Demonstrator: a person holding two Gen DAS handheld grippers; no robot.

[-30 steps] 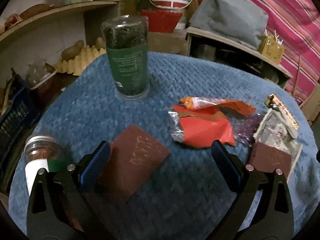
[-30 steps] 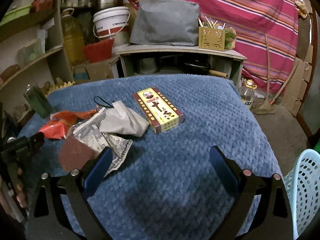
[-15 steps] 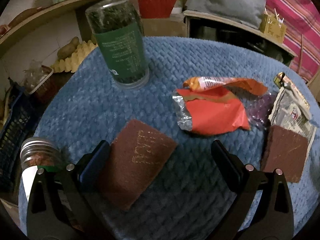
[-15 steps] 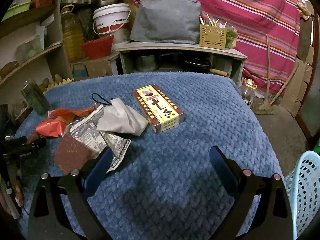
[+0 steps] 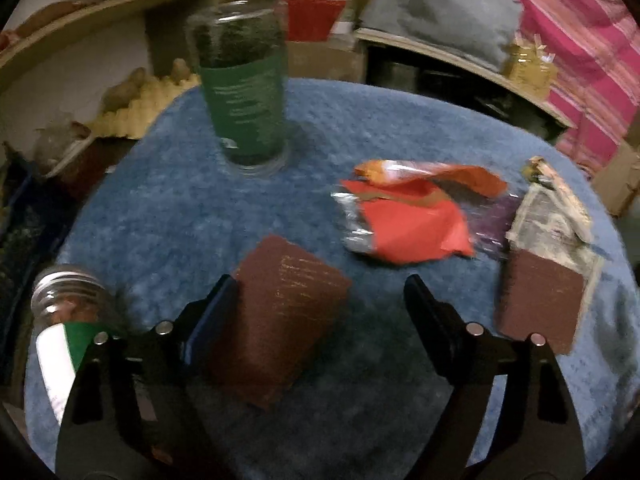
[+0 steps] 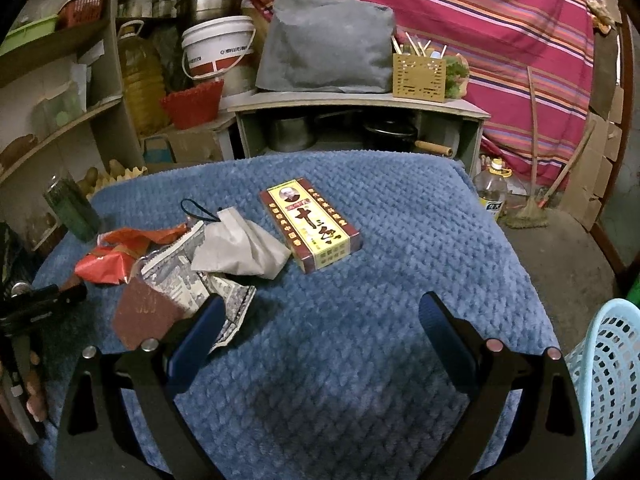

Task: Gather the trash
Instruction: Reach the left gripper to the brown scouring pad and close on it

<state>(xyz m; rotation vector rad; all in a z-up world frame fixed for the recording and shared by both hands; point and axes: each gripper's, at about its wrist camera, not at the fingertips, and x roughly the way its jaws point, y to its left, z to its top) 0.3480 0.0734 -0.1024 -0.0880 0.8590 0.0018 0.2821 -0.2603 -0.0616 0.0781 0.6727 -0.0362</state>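
Observation:
Trash lies on a blue quilted table cover [image 6: 360,360]. A brown abrasive sheet [image 5: 280,312] lies between the jaws of my open left gripper [image 5: 320,300], with its left edge at the left finger. Beyond it lie a red foil wrapper [image 5: 408,224], a second brown sheet [image 5: 540,300] and crumpled newspaper [image 5: 552,228]. In the right wrist view the wrapper [image 6: 108,260], newspaper [image 6: 180,276], a grey crumpled paper [image 6: 244,248] and a red-yellow box [image 6: 312,224] lie ahead of my open, empty right gripper [image 6: 320,324].
A tall green-labelled jar [image 5: 244,92] stands at the table's back left. A small jar [image 5: 68,320] lies near the left edge. A light blue plastic basket [image 6: 608,380] stands off the table at right. Shelves, buckets and a striped cloth surround the table.
The left gripper has moved forward and lower over the first brown sheet, which now lies between its fingers. The right gripper has hardly moved.

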